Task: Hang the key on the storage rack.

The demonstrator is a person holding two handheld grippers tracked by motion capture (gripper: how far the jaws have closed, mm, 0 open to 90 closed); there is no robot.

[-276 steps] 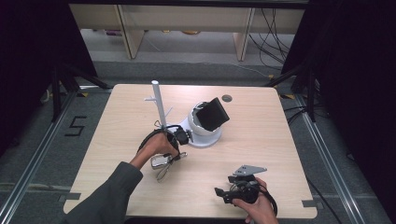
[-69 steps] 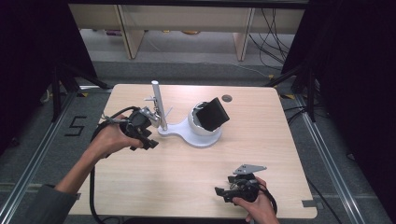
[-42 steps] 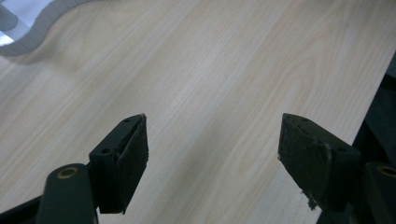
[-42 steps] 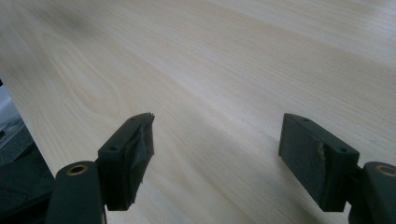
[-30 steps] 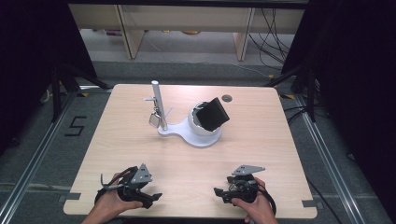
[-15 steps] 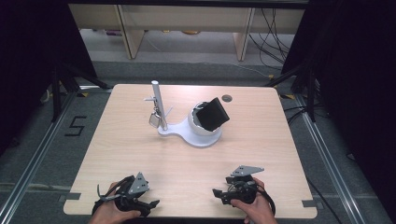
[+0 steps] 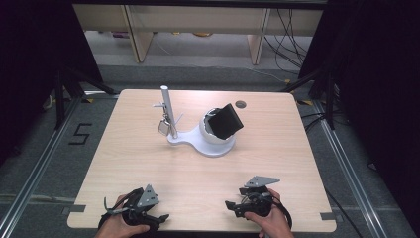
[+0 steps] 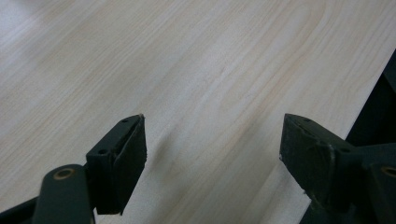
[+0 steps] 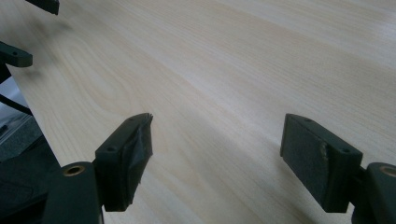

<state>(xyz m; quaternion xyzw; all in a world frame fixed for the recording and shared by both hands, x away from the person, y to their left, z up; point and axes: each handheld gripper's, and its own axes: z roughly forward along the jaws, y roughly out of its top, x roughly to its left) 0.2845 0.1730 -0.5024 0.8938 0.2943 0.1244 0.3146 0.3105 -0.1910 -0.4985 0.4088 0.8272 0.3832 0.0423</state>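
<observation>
Both grippers, left point(image 7: 157, 218) and right point(image 7: 232, 205), parked at near counter point(image 7: 277, 148) edge, jaws wide apart and empty over bare wood, apparently resting; keys point(image 7: 163, 126) hung on stand point(image 7: 198, 141) well ahead of jaws, untouched.

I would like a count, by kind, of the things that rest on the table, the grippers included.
Grippers: 2, the left gripper and the right gripper, both open and empty.
White stand with upright post: 1.
Small metal piece hanging on the post: 1.
Black block on the stand's round base: 1.
Total: 5
</observation>
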